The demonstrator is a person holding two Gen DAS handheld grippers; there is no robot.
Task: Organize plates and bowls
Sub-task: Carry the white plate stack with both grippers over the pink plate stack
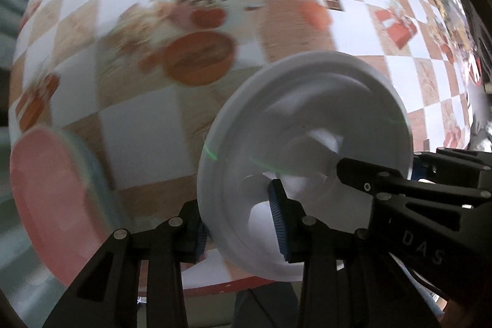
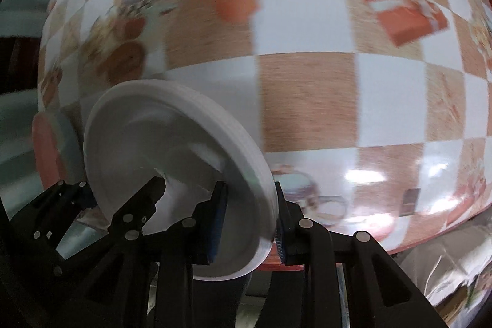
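Observation:
A white plate [image 1: 307, 125] with a deep well and a layered-looking rim hangs tilted above the checkered tablecloth, near the table's front edge. In the left wrist view my left gripper [image 1: 240, 229] is shut on its near rim, blue pads on either side. My right gripper [image 1: 379, 171] clamps the opposite rim from the right. The right wrist view shows the same white plate [image 2: 172, 149], with my right gripper [image 2: 250, 225] shut on its rim and my left gripper [image 2: 120, 189] gripping the far side. A pink plate [image 1: 46, 195] lies on a teal one at the left.
The round table [image 1: 138, 125] wears an orange-and-white checkered cloth with printed pictures. Its red front edge [image 1: 230, 285] runs just below the grippers. The pink plate [image 2: 46, 143] lies near the table's left edge. Both views are blurred by motion.

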